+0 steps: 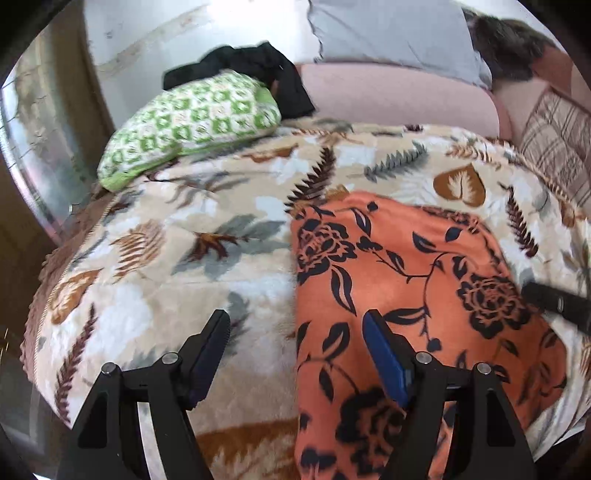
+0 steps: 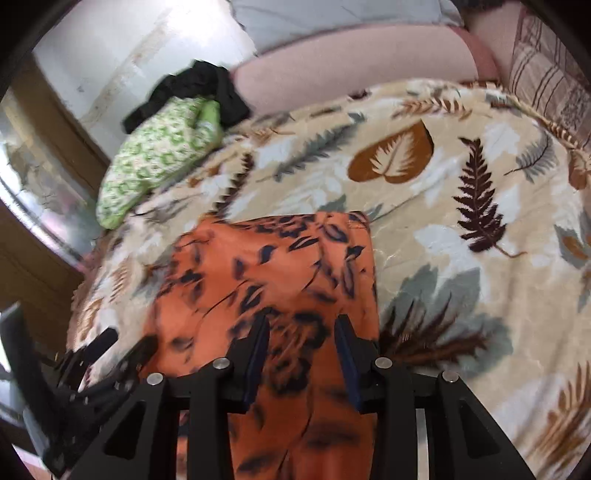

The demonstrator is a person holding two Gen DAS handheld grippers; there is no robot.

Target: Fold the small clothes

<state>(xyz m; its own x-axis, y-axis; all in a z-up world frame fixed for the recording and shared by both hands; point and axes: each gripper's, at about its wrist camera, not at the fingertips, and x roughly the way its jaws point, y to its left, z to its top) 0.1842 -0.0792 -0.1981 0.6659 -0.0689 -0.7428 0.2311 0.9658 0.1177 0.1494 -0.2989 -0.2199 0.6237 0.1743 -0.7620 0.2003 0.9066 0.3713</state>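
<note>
On the bed, over a beige blanket (image 1: 177, 236) printed with ferns and leaves, lies the orange cloth (image 1: 406, 266) with black roses and vines. It is spread flat with straight edges, its far end squared off in the right wrist view (image 2: 280, 266), and it runs back toward the cameras under both tools.

The left gripper (image 1: 297, 332) hovers over the cloth's left edge with its jaws spread wide, nothing between them: one finger (image 1: 212, 347) is above the blanket, the other over the orange fabric. The tip of the other tool pokes in at the right edge of this view, at the cloth's right side.

The right gripper (image 2: 301, 336) is above the middle of the cloth with its jaws apart, narrower than the left pair. Orange fabric shows in the gap, but I cannot tell whether the fingers touch it; the view is blurred.

At the far left corner of the bed sits a green-and-white patterned cushion (image 1: 192, 122), with a crumpled black garment (image 1: 266, 70) draped on and behind it. Beyond are a pink bolster (image 1: 399, 99), a pale grey pillow (image 1: 388, 33) and a checked cushion (image 1: 557, 144) to the right.

No brand, label or readable writing shows anywhere.
</note>
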